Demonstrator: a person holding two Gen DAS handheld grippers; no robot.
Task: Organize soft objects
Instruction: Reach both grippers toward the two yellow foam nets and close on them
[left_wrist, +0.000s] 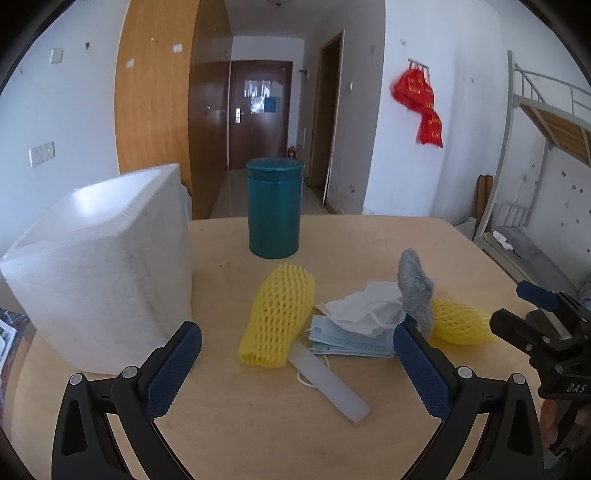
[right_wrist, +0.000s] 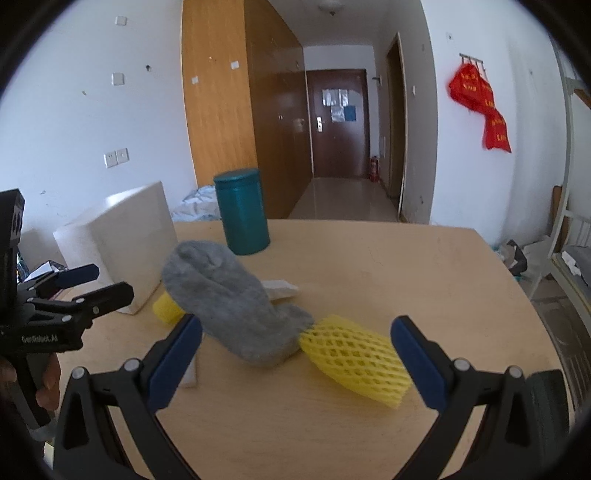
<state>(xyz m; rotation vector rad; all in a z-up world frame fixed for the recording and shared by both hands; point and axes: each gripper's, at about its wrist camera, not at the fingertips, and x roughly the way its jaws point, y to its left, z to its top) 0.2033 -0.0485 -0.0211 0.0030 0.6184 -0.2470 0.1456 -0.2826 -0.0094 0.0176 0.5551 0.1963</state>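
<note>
Masks (left_wrist: 351, 341) and white strip (left_wrist: 328, 384) visible only from left wrist. Left gripper (left_wrist: 297, 343) and right gripper (right_wrist: 295, 339) spread wide, grasping nothing.

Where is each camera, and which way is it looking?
Left wrist: on the left gripper, looking across the table at a yellow net, masks and foam box; right gripper at the right edge.
Right wrist: on the right gripper, facing a sock; left gripper at the left edge.
Shared: teal can, sock, door.
</note>
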